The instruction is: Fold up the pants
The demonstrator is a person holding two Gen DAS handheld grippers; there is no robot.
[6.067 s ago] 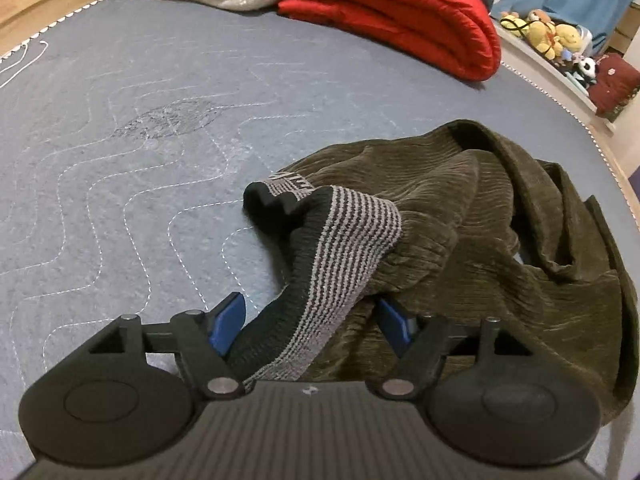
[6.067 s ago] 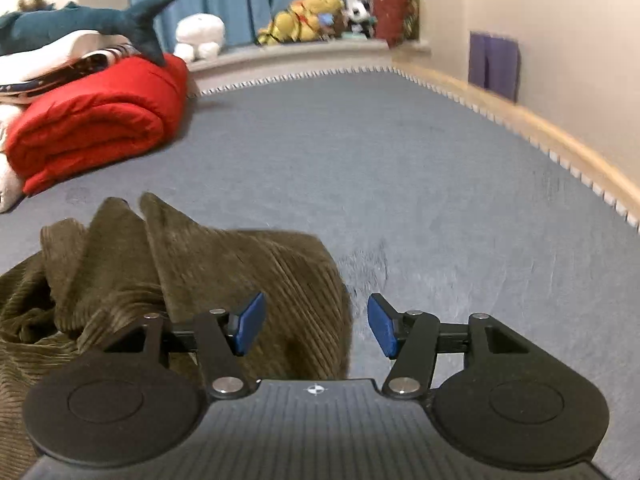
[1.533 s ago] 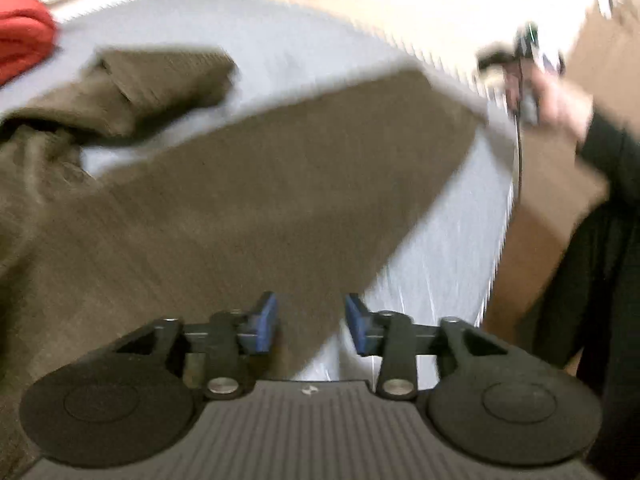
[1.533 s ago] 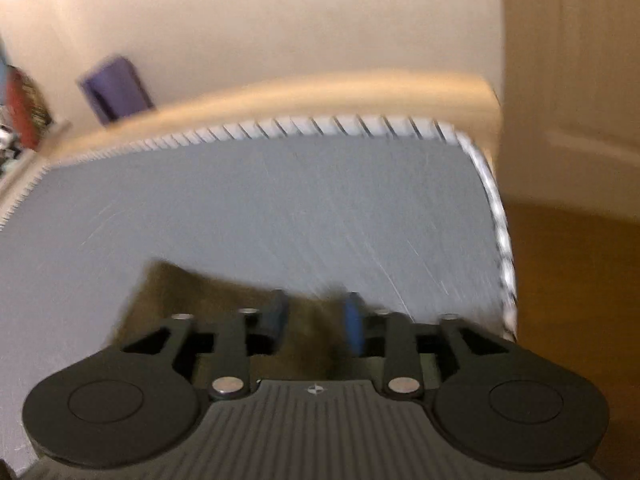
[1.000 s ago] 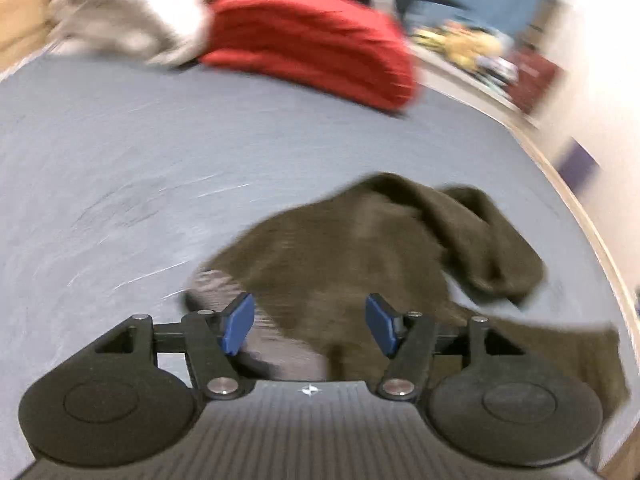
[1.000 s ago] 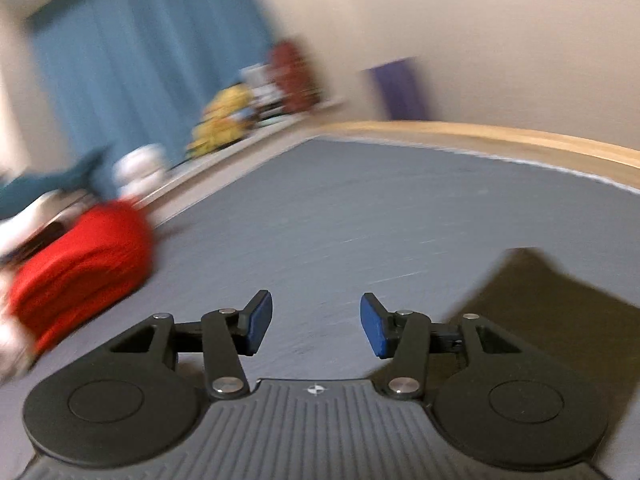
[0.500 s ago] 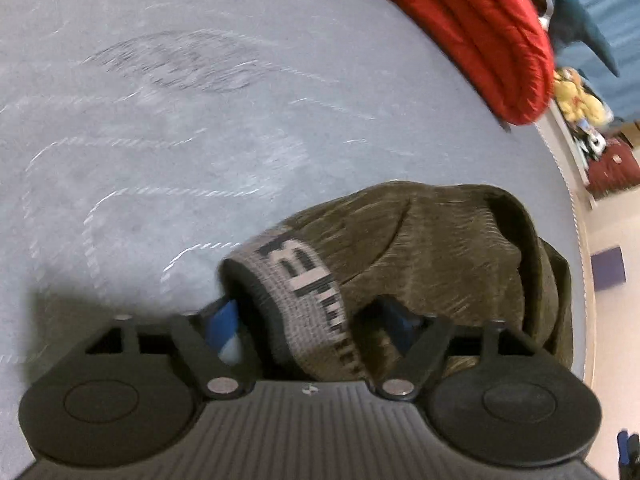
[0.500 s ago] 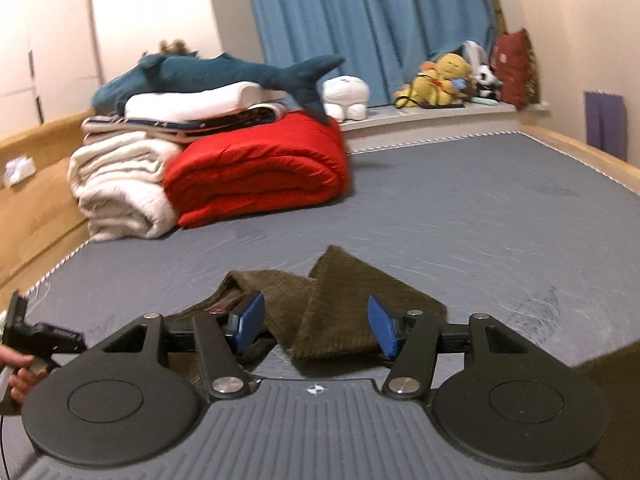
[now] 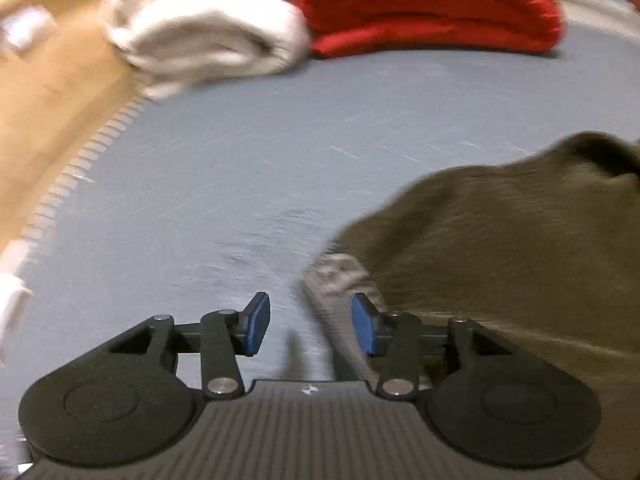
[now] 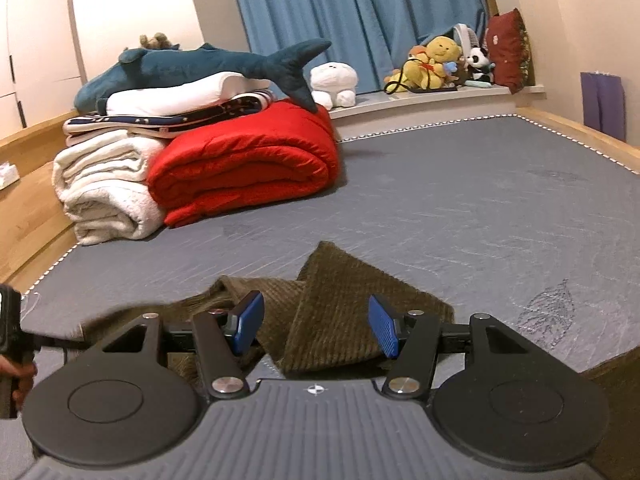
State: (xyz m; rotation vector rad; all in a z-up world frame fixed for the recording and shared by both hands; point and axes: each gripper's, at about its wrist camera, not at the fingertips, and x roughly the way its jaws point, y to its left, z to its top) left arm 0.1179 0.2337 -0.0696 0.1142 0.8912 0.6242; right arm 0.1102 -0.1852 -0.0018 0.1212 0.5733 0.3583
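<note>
Pants (image 10: 340,312): one pair, olive corduroy, bunched on the grey mattress (image 10: 460,208), grey waistband (image 9: 336,276) at the near edge. Left gripper (image 9: 310,324) jaws closing, waistband edge partly between the blue pads, contact too blurred to confirm. Right gripper (image 10: 314,330) jaws apart above a folded pant leg, nothing clamped. Far end: one red duvet (image 10: 248,168), one white rolled blanket (image 10: 104,188), one plush shark (image 10: 200,68) on stacked bedding. Several plush toys (image 10: 436,64) on the sill. Nothing between grippers and fabric.
</note>
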